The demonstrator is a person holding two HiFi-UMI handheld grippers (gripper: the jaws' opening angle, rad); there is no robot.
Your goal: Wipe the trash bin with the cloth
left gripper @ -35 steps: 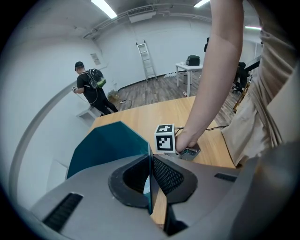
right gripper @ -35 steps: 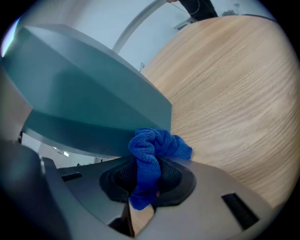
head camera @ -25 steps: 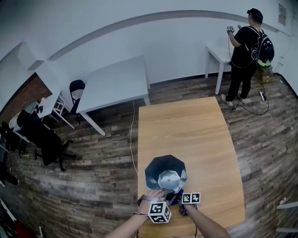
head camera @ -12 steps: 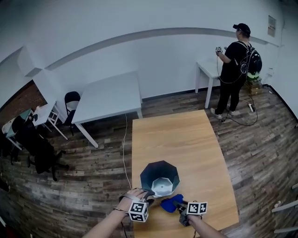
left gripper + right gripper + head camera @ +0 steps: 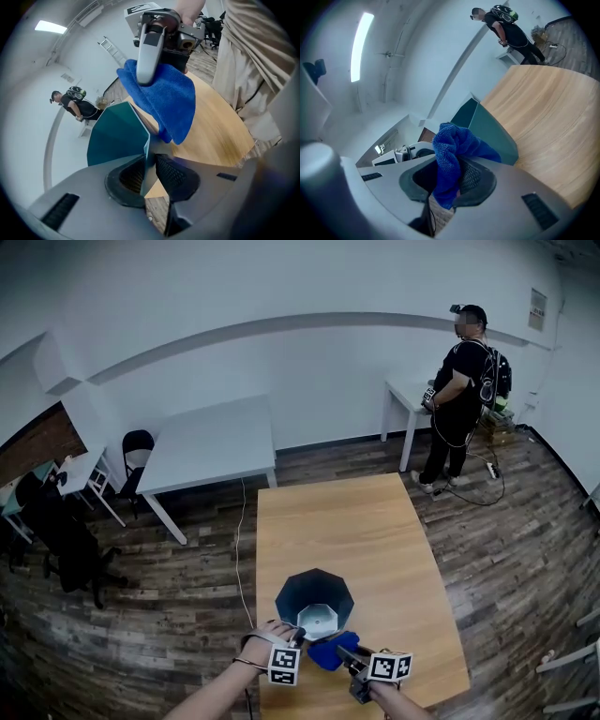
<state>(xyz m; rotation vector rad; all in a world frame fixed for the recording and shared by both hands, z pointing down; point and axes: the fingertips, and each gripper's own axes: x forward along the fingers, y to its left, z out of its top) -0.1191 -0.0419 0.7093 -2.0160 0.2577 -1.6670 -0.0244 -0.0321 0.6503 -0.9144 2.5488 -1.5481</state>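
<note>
Head view: a dark teal, faceted plastic trash bin (image 5: pixel 315 601) stands at the six o'clock end of a light wooden table (image 5: pixel 375 531). Its thin near wall is pinched between the jaws of the left gripper (image 5: pixel 149 164), which have just been closing. A bunched blue terry cloth (image 5: pixel 454 145) is clamped in the right gripper (image 5: pixel 449 173), at the bin's five o'clock.

The light bin could be tipped or slid by wiping pressure if the rim is weakly held. The bin's base and far faces are hidden, and no dirt can be made out.
</note>
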